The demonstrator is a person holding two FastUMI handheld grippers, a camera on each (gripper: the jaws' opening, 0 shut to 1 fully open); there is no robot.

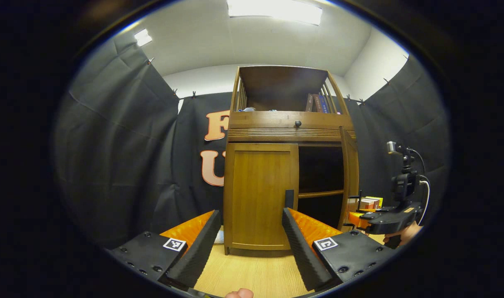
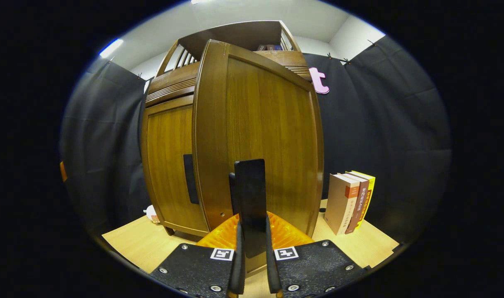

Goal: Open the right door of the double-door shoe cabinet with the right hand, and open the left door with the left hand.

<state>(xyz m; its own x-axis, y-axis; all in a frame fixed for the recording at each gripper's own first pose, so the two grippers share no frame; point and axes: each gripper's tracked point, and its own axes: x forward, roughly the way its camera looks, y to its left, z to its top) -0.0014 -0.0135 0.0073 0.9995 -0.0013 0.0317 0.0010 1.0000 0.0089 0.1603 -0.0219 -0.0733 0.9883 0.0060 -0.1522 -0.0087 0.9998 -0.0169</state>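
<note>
Wooden shoe cabinet point(image 1: 277, 136) mid-frame on counter point(image 1: 252, 273) | right door point(image 2: 260, 136) swung open, right gripper point(image 2: 252, 256) fingers clamped on its handle point(image 2: 250, 194) | left door point(image 1: 260, 194) closed, left gripper point(image 1: 250, 248) fingers spread | rigid hinged panel; grip its dark handle point(image 1: 289, 198) at inner edge

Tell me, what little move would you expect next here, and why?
Probably the left gripper moves forward to the dark handle on the left door. That door looks closed, and the gripper sits open, short of it. The right door is already swung out, with the right gripper clamped on its handle.
</note>
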